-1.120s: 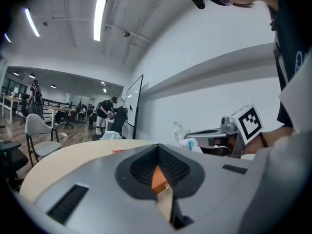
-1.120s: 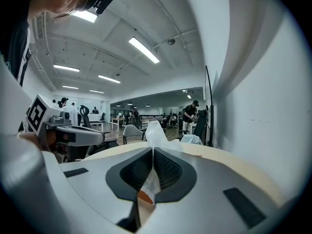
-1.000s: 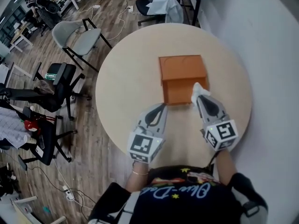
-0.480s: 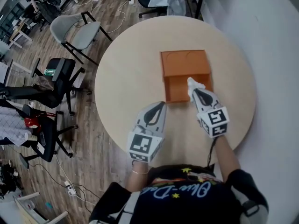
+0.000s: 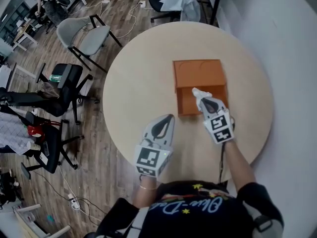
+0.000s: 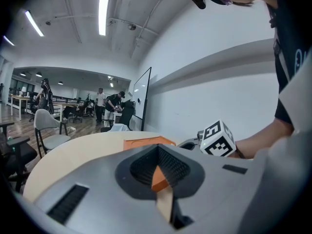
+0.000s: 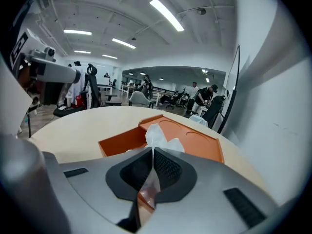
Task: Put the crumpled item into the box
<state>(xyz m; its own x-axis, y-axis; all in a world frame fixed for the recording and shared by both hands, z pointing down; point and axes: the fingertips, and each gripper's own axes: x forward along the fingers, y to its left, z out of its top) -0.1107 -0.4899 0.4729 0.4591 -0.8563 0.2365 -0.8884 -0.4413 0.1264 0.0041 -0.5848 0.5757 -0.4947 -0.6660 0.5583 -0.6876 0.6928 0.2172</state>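
Crumpled item [image 5: 196, 91]: white, thin, film-like wad, pinched in the right gripper [image 5: 202, 99]. In the right gripper view the jaws are closed on it. A translucent strip of the crumpled item [image 7: 159, 135] runs down between the pads, and the bulk sticks out just past the tips of the right gripper [image 7: 152, 156]. The head view places this at the box [image 5: 178, 101], an orange tray on the round table [image 5: 137, 81]. The wad sits over the box's open compartment, close to the step where the flat lidded half begins. The head view gives no height, so I cannot tell whether the wad touches the compartment floor; the right gripper view suggests it is probably held just above. That view also shows the box [image 7: 120, 140] from the near side, its open compartment in front and two shallow round recesses on the flat half behind, which are faint from above. Left gripper [image 5: 166, 121]: on the near side of the box, off its left corner, apart from it and over bare table. In the left gripper view the jaws of the left gripper [image 6: 158, 156] are together and hold nothing; only a sliver of the box [image 6: 145, 142] and table shows in the slit. That view also catches the right gripper's marker cube [image 6: 215, 138] beside the box, but not the wad.
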